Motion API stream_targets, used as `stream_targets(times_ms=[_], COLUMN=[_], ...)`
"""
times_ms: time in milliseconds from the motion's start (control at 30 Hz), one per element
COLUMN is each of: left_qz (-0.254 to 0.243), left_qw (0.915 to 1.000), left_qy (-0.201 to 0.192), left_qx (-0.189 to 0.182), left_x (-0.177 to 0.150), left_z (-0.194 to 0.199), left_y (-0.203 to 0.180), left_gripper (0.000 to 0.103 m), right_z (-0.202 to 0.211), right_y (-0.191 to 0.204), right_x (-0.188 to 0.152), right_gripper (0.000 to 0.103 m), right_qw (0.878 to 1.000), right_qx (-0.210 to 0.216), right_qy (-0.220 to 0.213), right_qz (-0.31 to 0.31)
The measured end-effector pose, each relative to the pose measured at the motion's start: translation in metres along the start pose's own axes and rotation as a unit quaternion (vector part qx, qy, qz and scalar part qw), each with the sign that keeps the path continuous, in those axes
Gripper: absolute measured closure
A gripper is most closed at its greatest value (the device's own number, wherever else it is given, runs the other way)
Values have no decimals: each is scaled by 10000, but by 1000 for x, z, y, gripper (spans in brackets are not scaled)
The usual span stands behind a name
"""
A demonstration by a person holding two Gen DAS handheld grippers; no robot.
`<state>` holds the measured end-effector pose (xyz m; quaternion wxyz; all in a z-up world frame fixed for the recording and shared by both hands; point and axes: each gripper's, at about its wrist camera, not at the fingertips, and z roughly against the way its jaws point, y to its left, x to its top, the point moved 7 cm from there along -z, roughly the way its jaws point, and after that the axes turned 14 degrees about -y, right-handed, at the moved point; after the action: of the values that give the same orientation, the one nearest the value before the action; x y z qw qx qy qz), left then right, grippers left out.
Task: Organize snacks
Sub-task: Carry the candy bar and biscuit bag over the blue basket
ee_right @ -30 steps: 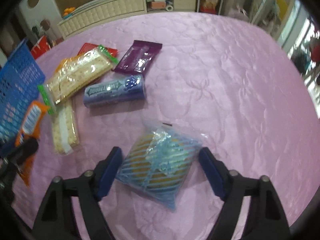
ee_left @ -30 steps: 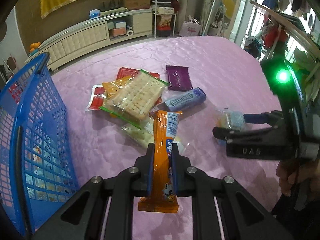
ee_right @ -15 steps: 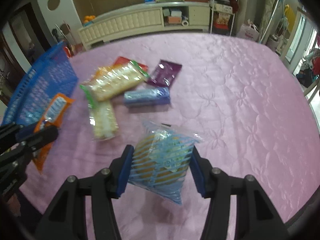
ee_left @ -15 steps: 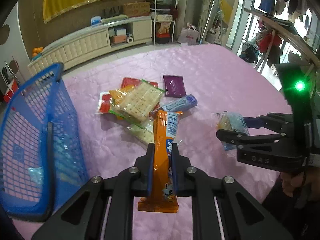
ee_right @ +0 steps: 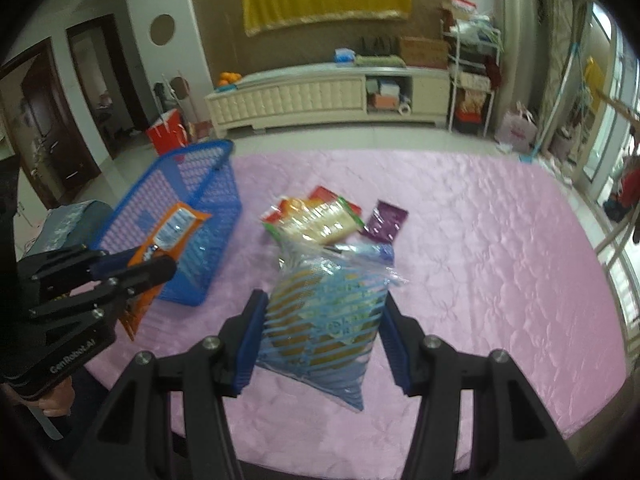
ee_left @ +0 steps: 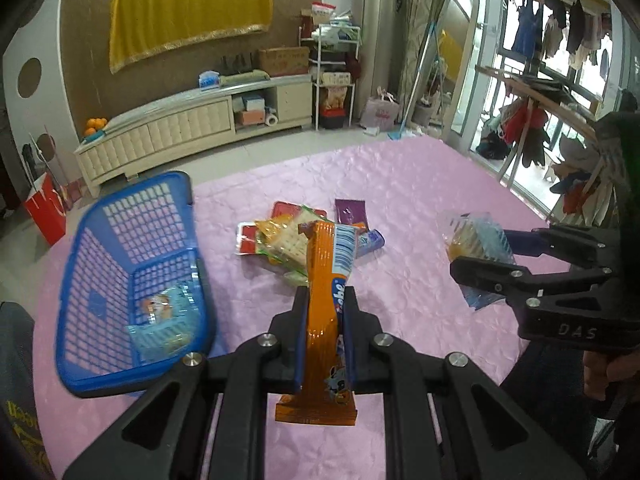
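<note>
Left gripper (ee_left: 325, 312) nearly closed on orange snack packet (ee_left: 326, 280), right gripper (ee_right: 324, 332) (jaws just narrowed) clamping blue-striped biscuit bag (ee_right: 326, 316), both lifted higher above pink tablecloth (ee_right: 480, 248) than before.

Legible markings: "DAS" on the body of the right claw (ee_left: 476, 256) seen from the left wrist, "CenRobot.AI" on the body of the left claw (ee_right: 132, 266) seen from the right wrist; snack wrapper print unreadable
</note>
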<state>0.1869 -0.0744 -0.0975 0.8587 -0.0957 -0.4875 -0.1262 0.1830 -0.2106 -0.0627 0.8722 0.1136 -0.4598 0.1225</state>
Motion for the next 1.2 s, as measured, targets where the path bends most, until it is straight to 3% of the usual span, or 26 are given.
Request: stream_targets(times_ms=[333, 633, 933, 1200], left_qz=[-50, 222, 391, 477], left_qw=[9991, 9977, 9949, 9940], left_qy=[-276, -255, 11, 131], left_qx=[311, 590, 930, 972], left_x=[11, 13, 19, 21], left_z=[47, 64, 53, 25], left_y=[39, 96, 164, 207], left_gripper=[90, 90, 90, 90], right_z=[5, -29, -75, -125], right_y=[63, 115, 145, 156], right_x=[24, 49, 71, 71], right_gripper=[44, 44, 44, 44], right_qw=[9975, 9920, 9875, 9855], right_qx=[439, 854, 1197, 1214], right_qy=[-240, -240, -122, 169], right_qz=[492, 894, 1021, 1177])
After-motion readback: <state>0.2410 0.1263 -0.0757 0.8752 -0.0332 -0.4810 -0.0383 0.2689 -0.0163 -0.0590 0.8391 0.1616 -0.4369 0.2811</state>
